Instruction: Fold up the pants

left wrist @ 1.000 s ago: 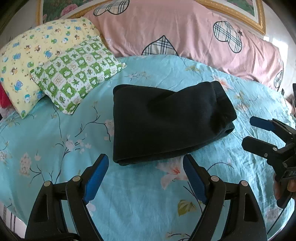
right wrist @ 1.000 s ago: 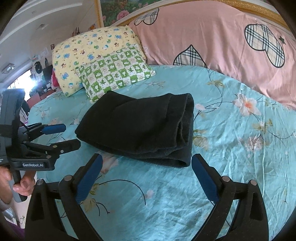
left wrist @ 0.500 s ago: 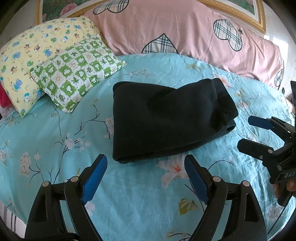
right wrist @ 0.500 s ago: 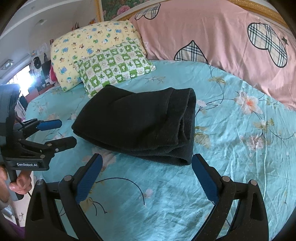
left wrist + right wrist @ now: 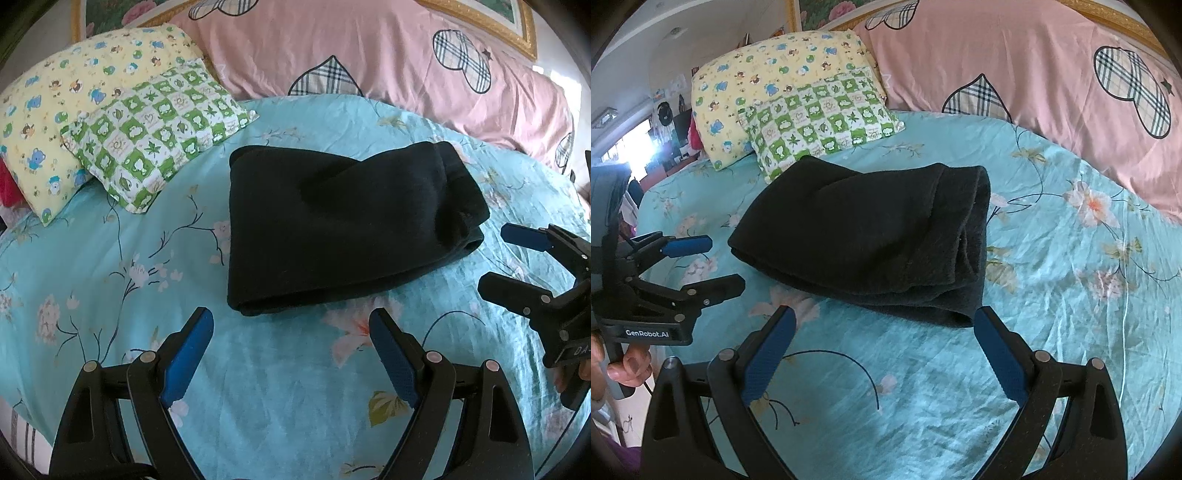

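Black folded pants lie just beyond both spread, empty tongs.

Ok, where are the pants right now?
The folded pants lie mid-bed on the blue sheet, just ahead of both open grippers, with the green pillow up to their left.
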A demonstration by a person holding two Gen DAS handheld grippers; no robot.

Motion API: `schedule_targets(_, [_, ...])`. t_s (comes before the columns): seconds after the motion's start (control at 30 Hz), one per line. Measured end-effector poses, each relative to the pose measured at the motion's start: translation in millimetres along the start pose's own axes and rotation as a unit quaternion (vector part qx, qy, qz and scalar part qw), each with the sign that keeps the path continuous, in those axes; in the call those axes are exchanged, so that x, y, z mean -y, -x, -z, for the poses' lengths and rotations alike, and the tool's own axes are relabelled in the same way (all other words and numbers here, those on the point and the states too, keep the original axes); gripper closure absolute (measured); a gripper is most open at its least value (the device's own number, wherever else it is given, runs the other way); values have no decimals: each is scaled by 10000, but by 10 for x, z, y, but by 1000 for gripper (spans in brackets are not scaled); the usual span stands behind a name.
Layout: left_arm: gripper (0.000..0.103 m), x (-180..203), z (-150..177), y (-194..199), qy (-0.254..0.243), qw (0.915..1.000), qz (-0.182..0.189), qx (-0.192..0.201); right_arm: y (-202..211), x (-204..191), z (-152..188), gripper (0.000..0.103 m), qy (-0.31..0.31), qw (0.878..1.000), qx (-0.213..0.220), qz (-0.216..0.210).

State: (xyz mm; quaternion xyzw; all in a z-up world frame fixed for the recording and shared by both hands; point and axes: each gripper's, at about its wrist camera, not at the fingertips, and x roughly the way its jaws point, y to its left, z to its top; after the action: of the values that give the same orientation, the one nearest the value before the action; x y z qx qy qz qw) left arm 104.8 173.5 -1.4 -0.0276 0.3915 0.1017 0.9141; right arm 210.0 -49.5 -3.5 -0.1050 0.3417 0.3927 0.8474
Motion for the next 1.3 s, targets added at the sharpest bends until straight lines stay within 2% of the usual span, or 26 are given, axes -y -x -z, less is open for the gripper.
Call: schedule_targets(1.3, [16, 36, -30, 10, -84, 10000, -23, 46, 9, -45, -45, 6, 35, 9999, 103, 42])
